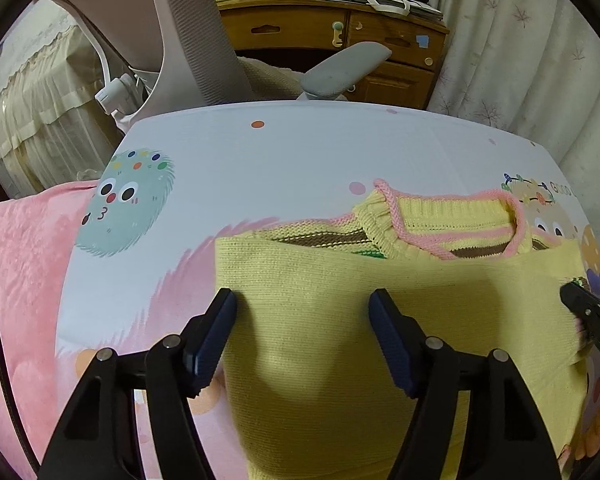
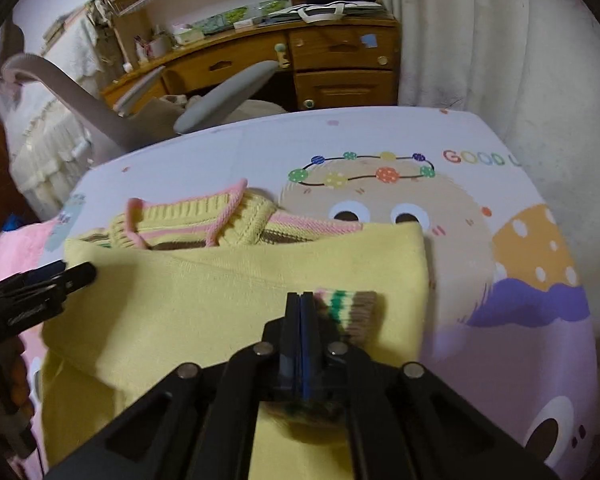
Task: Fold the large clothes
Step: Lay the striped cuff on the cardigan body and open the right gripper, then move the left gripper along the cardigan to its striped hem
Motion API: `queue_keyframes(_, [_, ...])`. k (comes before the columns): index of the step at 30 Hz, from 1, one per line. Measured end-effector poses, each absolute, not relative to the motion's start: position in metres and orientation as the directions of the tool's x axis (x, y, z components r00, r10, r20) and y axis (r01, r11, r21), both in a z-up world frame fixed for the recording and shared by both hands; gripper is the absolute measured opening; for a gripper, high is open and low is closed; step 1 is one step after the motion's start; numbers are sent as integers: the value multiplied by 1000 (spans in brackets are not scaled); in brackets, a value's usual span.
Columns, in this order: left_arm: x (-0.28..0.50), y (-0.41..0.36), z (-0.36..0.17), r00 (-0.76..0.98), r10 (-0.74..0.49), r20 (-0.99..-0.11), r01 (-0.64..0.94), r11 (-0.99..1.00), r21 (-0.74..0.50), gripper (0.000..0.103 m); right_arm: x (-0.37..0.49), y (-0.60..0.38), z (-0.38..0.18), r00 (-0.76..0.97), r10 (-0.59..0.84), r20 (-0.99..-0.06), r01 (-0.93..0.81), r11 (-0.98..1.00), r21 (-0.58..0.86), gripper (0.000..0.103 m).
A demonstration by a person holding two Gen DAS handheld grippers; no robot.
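Note:
A yellow knit sweater (image 1: 340,272) with a pink-edged collar (image 1: 460,220) lies on the bed, its plain lower part folded up over the striped body. My left gripper (image 1: 302,300) hovers open over the fold's left part, fingers apart with yellow knit below them. In the right wrist view the sweater (image 2: 220,280) fills the middle. My right gripper (image 2: 302,298) is shut, pads together, with a striped cuff (image 2: 348,304) lying against its right finger. Whether any knit is pinched I cannot tell. Each gripper shows in the other's view: the right gripper (image 1: 588,312) and the left gripper (image 2: 60,276).
The bed sheet (image 1: 260,160) has cartoon prints and ends at a far edge. A pink blanket (image 1: 20,260) lies on the left. Beyond the bed stand a grey chair armrest (image 1: 340,68), a wooden desk (image 1: 320,28) and a pale curtain (image 1: 520,60).

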State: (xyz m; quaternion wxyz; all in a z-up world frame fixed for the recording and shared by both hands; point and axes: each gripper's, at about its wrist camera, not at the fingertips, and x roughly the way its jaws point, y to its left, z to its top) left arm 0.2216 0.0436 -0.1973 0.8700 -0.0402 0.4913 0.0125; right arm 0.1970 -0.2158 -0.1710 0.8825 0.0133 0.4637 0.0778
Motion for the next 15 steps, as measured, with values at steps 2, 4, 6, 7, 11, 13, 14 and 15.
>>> queue_keyframes(2, [222, 44, -196, 518, -14, -856, -65, 996, -56, 68, 195, -214, -169, 560, 134, -818, -130, 989, 72, 0])
queue_keyframes(4, [222, 44, -196, 513, -14, -858, -72, 996, -59, 68, 195, -212, -168, 559, 124, -820, -123, 990, 66, 0])
queue_keyframes(6, [222, 44, -194, 505, -10, -863, -76, 996, -55, 70, 195, -212, -167, 555, 128, -822, -112, 991, 78, 0])
queue_keyframes(7, [222, 43, -193, 498, -3, -867, -76, 996, -48, 70, 195, -213, -166, 551, 132, -824, -107, 991, 87, 0])
queue_keyframes(11, [217, 40, -189, 478, 15, -878, -81, 996, -27, 79, 191, -216, -158, 544, 151, -826, -93, 989, 119, 3])
queue_keyframes(13, [212, 39, -185, 462, 19, -887, -90, 996, -26, 83, 188, -217, -152, 542, 162, -825, -95, 987, 131, 3])
queue_keyframes(14, [211, 38, -184, 455, 19, -890, -93, 995, -26, 85, 187, -216, -150, 540, 169, -825, -99, 986, 137, 3])
queue_keyframes(15, [208, 38, -181, 447, 16, -894, -95, 995, -29, 86, 185, -216, -148, 536, 178, -825, -105, 984, 144, 3])
